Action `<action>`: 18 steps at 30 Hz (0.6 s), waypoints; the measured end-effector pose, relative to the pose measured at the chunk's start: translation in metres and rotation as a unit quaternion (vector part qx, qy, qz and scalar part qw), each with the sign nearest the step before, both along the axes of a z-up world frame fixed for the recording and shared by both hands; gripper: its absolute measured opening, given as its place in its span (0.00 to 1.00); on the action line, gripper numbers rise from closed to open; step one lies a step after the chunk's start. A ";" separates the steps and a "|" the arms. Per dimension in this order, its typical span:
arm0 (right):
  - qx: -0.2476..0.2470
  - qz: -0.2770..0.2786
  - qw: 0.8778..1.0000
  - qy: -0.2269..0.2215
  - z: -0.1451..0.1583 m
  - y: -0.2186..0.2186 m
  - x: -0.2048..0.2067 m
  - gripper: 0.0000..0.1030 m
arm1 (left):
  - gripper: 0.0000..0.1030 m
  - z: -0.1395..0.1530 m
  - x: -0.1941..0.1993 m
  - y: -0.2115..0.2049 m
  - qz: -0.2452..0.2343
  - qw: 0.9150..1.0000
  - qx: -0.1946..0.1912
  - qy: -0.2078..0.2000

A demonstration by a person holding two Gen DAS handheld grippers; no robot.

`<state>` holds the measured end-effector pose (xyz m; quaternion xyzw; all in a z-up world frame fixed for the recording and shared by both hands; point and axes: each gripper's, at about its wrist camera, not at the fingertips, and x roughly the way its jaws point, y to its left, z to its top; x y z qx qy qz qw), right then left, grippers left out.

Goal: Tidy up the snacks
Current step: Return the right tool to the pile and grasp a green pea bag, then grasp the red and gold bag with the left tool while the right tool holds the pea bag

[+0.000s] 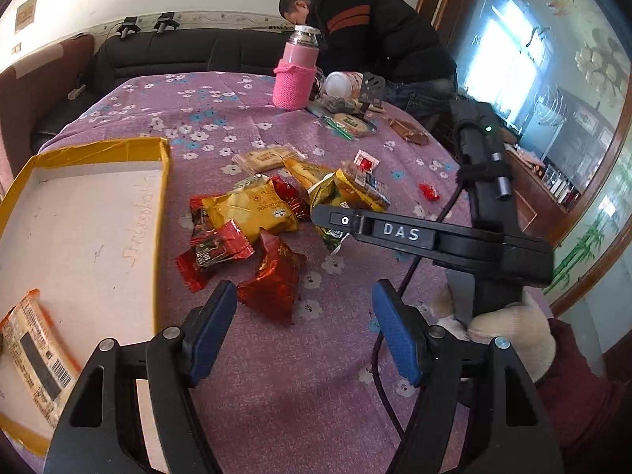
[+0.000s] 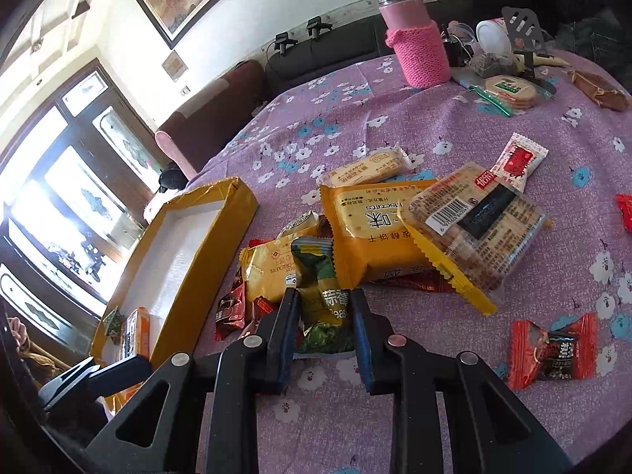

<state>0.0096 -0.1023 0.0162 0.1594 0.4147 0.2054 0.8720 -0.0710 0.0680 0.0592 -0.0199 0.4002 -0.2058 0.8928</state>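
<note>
A pile of wrapped snacks lies on the purple flowered tablecloth [image 1: 276,395]. My left gripper [image 1: 304,296] is open and empty, just short of a red foil packet [image 1: 272,280]. A yellow tray [image 1: 162,166] sits to its left and holds an orange-edged biscuit pack [image 1: 35,351]. My right gripper [image 2: 324,300] is shut on a green and yellow pea snack bag [image 2: 322,296], with a yellow cracker packet [image 2: 268,268] to its left. That gripper shows in the left wrist view [image 1: 328,217] over the pile. The tray also shows in the right wrist view [image 2: 233,201].
A pink knitted flask [image 1: 294,71] stands at the far side with biscuits [image 2: 509,91] and clutter beside it. A man in a dark jacket [image 1: 371,31] bends over behind the table. A red candy [image 2: 553,351] lies to my right. A dark sofa [image 1: 158,55] runs along the wall.
</note>
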 end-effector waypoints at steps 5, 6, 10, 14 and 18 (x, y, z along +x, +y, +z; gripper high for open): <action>0.042 0.006 0.999 -0.011 0.001 -0.015 -0.005 0.26 | 0.66 -0.024 0.025 -0.026 -0.008 0.998 0.053 0.022; 0.054 0.010 0.998 -0.011 0.001 -0.018 -0.005 0.25 | 0.63 -0.027 0.028 -0.029 -0.004 0.998 0.064 0.023; 0.075 0.019 0.997 -0.014 0.002 -0.024 -0.007 0.25 | 0.38 -0.036 0.041 -0.033 0.010 0.997 0.071 0.036; 0.092 0.020 0.995 -0.014 0.004 -0.029 -0.008 0.25 | 0.14 -0.045 0.047 -0.036 0.019 0.995 0.090 0.049; 0.096 0.012 0.995 -0.014 0.004 -0.034 -0.009 0.25 | 0.07 -0.040 0.043 -0.029 0.022 0.996 0.070 0.041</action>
